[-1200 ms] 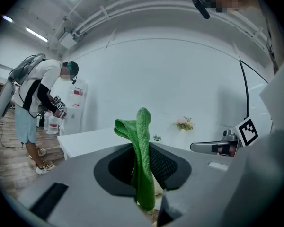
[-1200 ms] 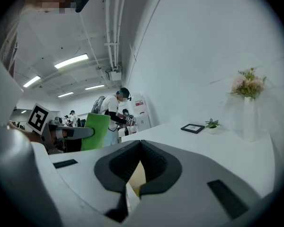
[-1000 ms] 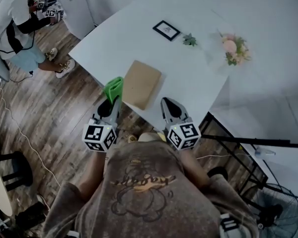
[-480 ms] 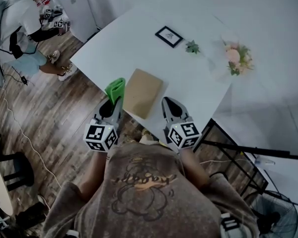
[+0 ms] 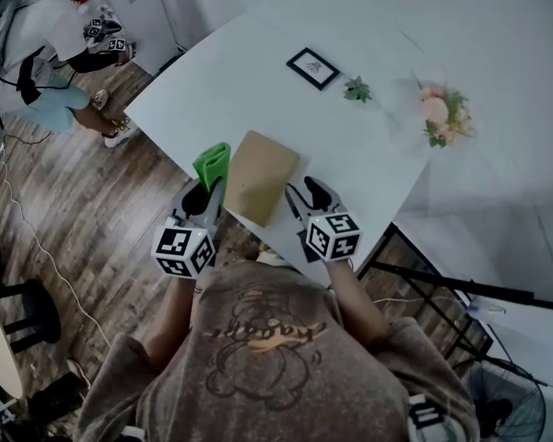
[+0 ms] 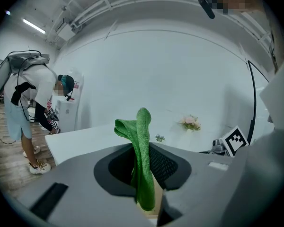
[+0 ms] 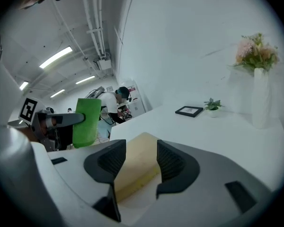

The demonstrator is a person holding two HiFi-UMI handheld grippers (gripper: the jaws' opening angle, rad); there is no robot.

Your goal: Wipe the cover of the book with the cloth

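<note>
A brown book (image 5: pixel 258 176) lies on the white table (image 5: pixel 249 72) close to its near edge. My left gripper (image 5: pixel 209 188) is shut on a green cloth (image 5: pixel 212 164), which stands up folded between its jaws (image 6: pixel 142 164) just left of the book. My right gripper (image 5: pixel 303 197) sits at the book's near right corner. Its jaws have just been opening and now stand apart. In the right gripper view the book (image 7: pixel 138 167) shows in the gap between them, with the pads off it.
Further back on the table are a small black picture frame (image 5: pixel 311 67), a tiny potted plant (image 5: pixel 356 89) and a vase of pink flowers (image 5: pixel 441 110). A person (image 5: pixel 46 40) bends over on the wooden floor at the upper left.
My right gripper has shifted left and forward to the book's near corner and its jaws have spread. The left gripper with the cloth has edged forward slightly.
</note>
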